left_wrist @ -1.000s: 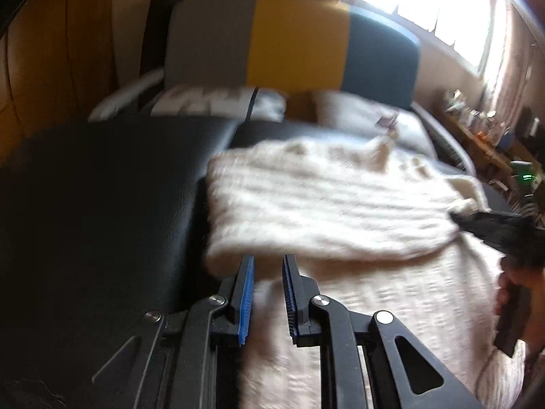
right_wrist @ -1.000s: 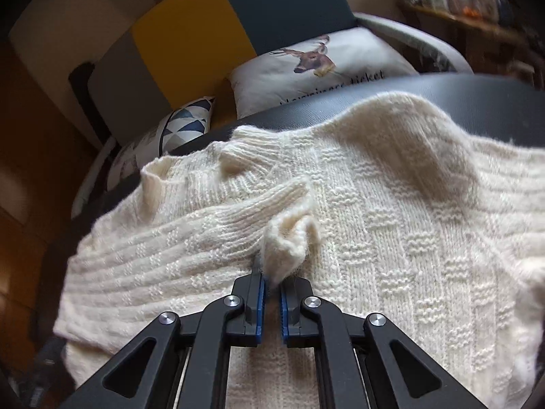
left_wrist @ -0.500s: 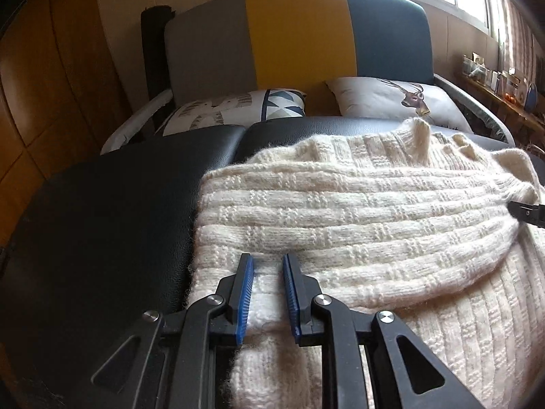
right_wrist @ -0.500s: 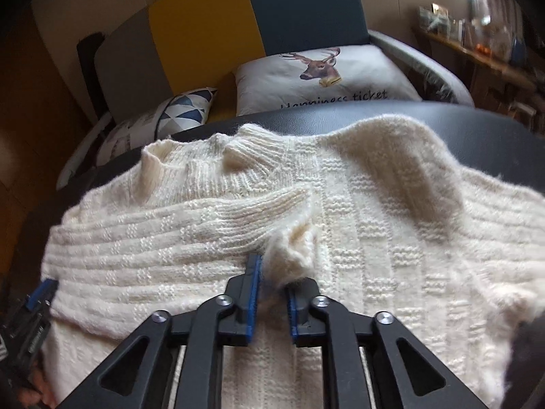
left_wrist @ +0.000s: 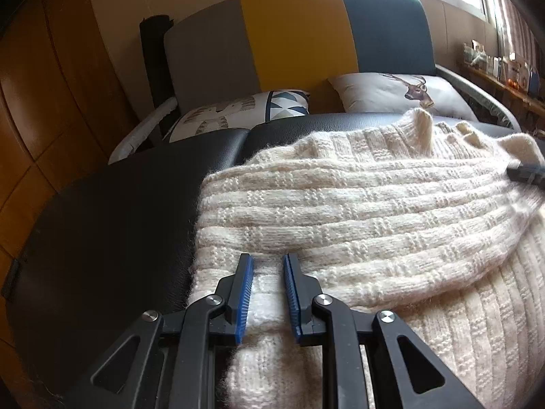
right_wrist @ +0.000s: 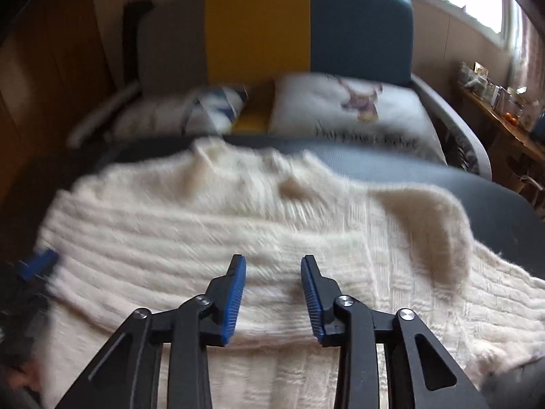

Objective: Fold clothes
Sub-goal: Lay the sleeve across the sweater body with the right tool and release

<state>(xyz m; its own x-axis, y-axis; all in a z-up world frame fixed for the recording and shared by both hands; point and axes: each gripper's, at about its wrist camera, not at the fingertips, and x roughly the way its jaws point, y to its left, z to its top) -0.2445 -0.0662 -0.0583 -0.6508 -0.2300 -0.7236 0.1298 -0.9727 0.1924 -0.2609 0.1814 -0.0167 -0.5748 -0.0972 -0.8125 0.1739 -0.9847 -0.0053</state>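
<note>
Across the black padded top (left_wrist: 112, 225) lies the cream knit sweater (left_wrist: 357, 214), covering its right part and leaving the left part bare; its collar end points toward the far edge, by the sofa (left_wrist: 296, 34) with its two pillows (left_wrist: 395, 92). One sleeve (left_wrist: 340, 238) is folded across the body, running from the sweater's left edge toward the right. The left gripper (left_wrist: 268, 289) sits low at the sweater's near left edge, its blue-padded fingers apart with cream knit showing between them; whether they press on the fabric cannot be told. A second ago they stood narrower and the view was blurred with motion; since then the gripper has settled and the gap has widened slightly. The right gripper (right_wrist: 273, 289) hovers over the middle of the sweater with its fingers wide apart and nothing between them. A second ago those fingers were nearly together, pinching the sleeve's cuff; half a second ago they had begun to part with the cuff still bunched between them; now the cuff is released and lies flat on the sweater's body. The right wrist view is blurred. In the left wrist view a tip of the right gripper shows at the far right, by the sleeve's end.
</note>
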